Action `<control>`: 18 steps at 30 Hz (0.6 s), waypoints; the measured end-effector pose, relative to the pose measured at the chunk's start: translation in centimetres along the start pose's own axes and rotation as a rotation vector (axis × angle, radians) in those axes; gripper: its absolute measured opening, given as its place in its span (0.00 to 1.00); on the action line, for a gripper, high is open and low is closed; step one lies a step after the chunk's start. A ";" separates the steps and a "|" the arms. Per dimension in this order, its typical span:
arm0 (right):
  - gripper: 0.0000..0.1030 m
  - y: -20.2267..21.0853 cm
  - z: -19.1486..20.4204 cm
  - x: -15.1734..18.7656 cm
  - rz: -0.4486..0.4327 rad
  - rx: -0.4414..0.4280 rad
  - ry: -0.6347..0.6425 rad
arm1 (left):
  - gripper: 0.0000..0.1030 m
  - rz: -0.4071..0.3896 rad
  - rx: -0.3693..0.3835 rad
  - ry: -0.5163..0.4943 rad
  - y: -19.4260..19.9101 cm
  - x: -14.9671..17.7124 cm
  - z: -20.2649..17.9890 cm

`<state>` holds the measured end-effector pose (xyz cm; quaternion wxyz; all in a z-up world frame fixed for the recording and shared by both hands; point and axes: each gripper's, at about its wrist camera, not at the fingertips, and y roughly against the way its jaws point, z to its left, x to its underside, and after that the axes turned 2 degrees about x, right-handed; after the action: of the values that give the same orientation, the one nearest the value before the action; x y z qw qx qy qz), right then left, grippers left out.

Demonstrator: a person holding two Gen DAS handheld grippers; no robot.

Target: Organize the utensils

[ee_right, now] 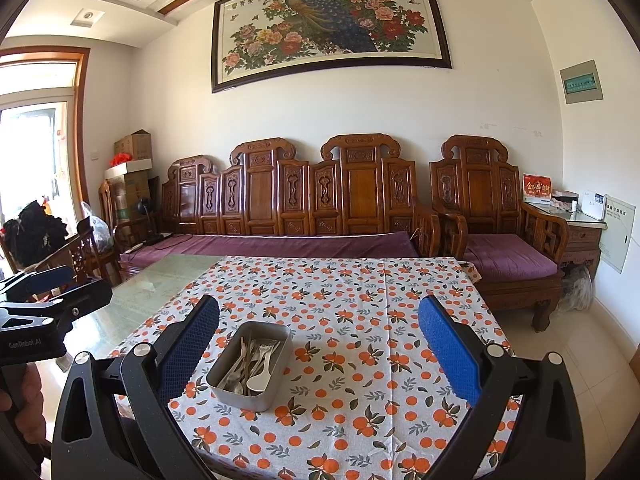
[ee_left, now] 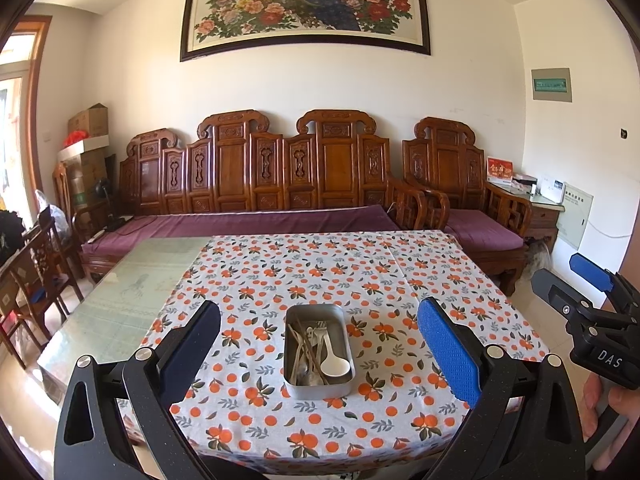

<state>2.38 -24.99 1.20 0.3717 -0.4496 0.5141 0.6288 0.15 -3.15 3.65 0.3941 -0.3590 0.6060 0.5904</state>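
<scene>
A rectangular metal tin [ee_left: 319, 388] sat on the tablecloth [ee_left: 400, 280], a white cloth printed with oranges and leaves, and served as the landmark for everything else. Inside the tin lay the utensils: a white plastic spoon [ee_left: 335, 364] with its bowl toward the near end, a fork [ee_left: 320, 334] beside it toward the far end, wooden chopsticks [ee_left: 306, 346] slanting along the tin's left side, and some metal spoons underneath that were too tangled to count.

The left gripper [ee_left: 319, 344] hung above the near edge of the table, its two blue-padded fingers spread wide apart, one on each side of the tin as the left wrist camera saw it, holding nothing and well clear of the tin's rim. The right gripper [ee_right: 319, 344] was held to the right of the tin, its fingers likewise spread wide and empty; in its own view the tin [ee_right: 250, 360] lay near the left finger [ee_right: 188, 348], with the white spoon [ee_right: 256, 382] at the near corner. The right gripper also showed at the right edge of the left wrist view, off the table's side, with part of a hand [ee_left: 608, 408] below it.

Left of the tin the cloth ended and a bare glass tabletop [ee_left: 132, 292] showed. Beyond the tin, past the far table edge, stood a carved wooden sofa [ee_left: 280, 184] with purple cushions, and above it a framed peacock painting [ee_left: 306, 4].
</scene>
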 end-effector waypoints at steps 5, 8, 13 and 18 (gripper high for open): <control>0.97 0.0 0.0 0.0 -0.001 0.001 0.001 | 0.92 0.001 -0.001 0.001 0.0 0.0 0.1; 0.97 0.0 0.0 0.1 0.001 -0.001 0.000 | 0.92 0.003 -0.001 0.000 -0.1 0.0 0.1; 0.97 -0.1 0.0 0.2 0.001 -0.002 -0.002 | 0.92 0.005 -0.002 0.002 -0.1 0.0 0.2; 0.97 -0.1 -0.1 0.2 0.001 -0.002 -0.002 | 0.92 0.005 0.003 0.001 -0.1 0.0 0.2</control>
<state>2.45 -25.01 0.95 0.3716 -0.4490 0.5131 0.6300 0.23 -2.93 3.57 0.3928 -0.3573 0.6079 0.5903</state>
